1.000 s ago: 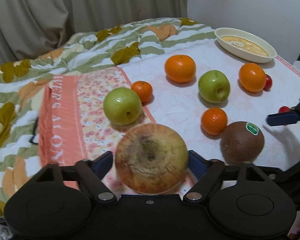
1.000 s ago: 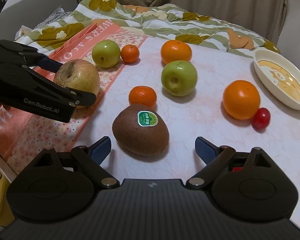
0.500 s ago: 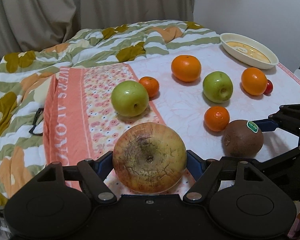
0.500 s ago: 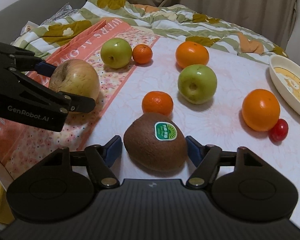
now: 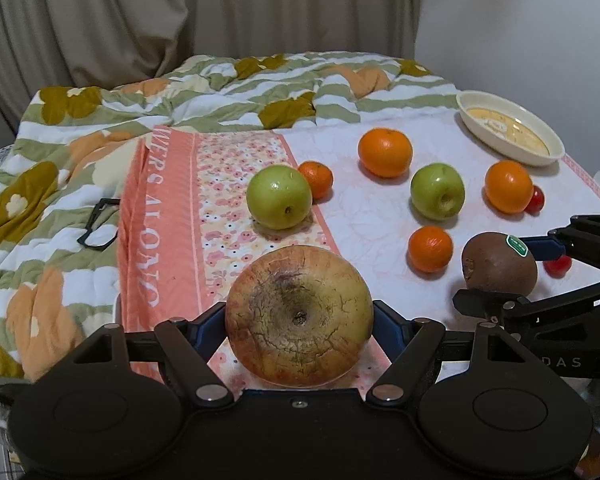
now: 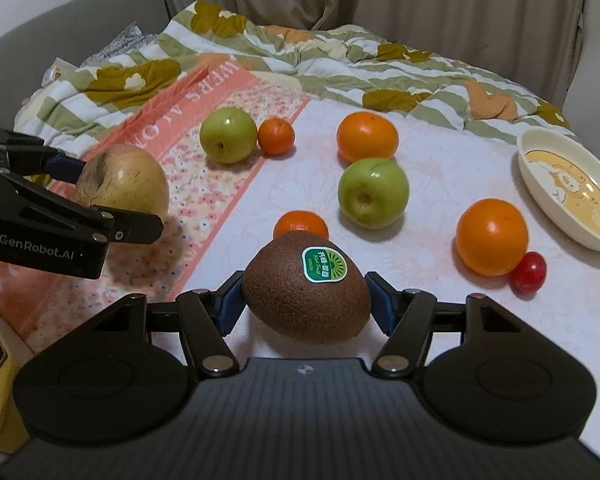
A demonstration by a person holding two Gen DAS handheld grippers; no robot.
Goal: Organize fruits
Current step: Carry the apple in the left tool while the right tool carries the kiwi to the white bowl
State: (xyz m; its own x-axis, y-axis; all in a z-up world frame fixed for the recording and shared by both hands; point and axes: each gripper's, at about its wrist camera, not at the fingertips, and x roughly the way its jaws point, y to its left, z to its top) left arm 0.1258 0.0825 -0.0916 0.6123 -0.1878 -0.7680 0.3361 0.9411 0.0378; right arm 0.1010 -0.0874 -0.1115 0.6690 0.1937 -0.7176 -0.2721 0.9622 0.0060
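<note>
Left gripper (image 5: pixel 299 322) clamps a russet apple (image 5: pixel 299 316); right gripper (image 6: pixel 306 298) clamps a kiwi (image 6: pixel 306 294). Both should lift straight, gently, toward the dish (image 6: pixel 568 188) at two o'clock.

A bed (image 5: pixel 380 216) carries everything, spread with a white cover and a peach floral cloth (image 5: pixel 228 184). Ahead of the left tongs (image 5: pixel 299 322) lie 2 green apples, 2 large oranges, 2 small tangerines and 2 cherry tomatoes. Far right sits a cream dish (image 5: pixel 510 130); beyond lies a striped quilt (image 5: pixel 100 128).
</note>
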